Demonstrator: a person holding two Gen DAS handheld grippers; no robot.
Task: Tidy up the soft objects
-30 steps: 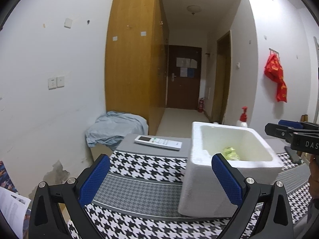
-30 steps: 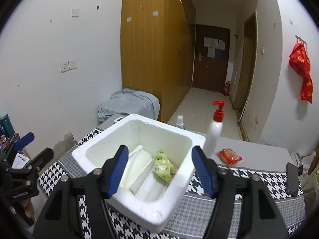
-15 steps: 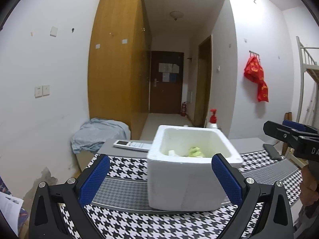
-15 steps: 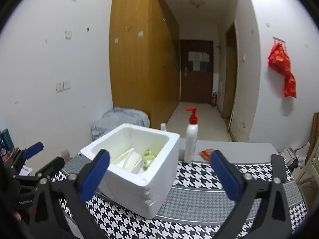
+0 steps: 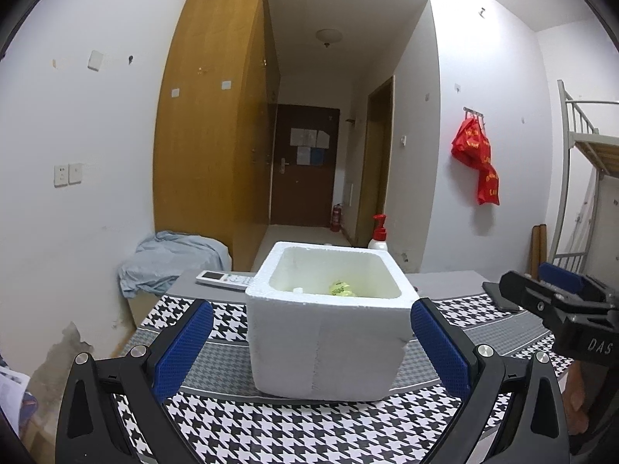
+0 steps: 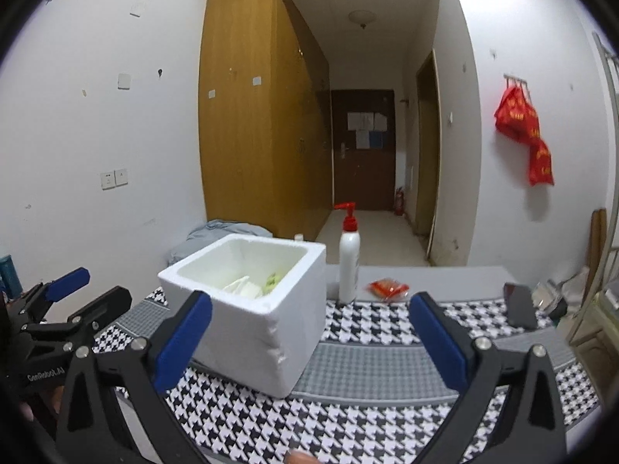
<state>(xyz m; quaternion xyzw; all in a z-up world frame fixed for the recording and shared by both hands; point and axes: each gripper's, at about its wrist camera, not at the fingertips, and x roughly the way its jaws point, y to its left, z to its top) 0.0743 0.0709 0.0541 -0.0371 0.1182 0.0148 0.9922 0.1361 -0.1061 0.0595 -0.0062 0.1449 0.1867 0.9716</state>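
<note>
The green soft packet (image 5: 341,289) lies inside the white foam box (image 5: 325,344) on your houndstooth counter (image 5: 348,425), a red packet (image 6: 388,289) at the box's three o'clock beyond the pump bottle (image 6: 349,266), while your left tongs (image 5: 309,352) and right tongs (image 6: 309,348) both stand spread, empty, the right having just been opening.

White foam box (image 5: 325,344) ahead of the jaws; green-yellow packet (image 5: 342,289) inside it. Tablecloth (image 5: 309,433) below the jaws: black-and-white houndstooth with grey bands. Pump bottle (image 6: 349,266): white body, red pump head. Packet (image 6: 388,289) beyond the right jaw: red-orange. Gripper pads (image 6: 182,342): blue on black frames. Wardrobe (image 6: 247,131): orange-brown wood. Hanging bag (image 6: 526,135): red.
</note>
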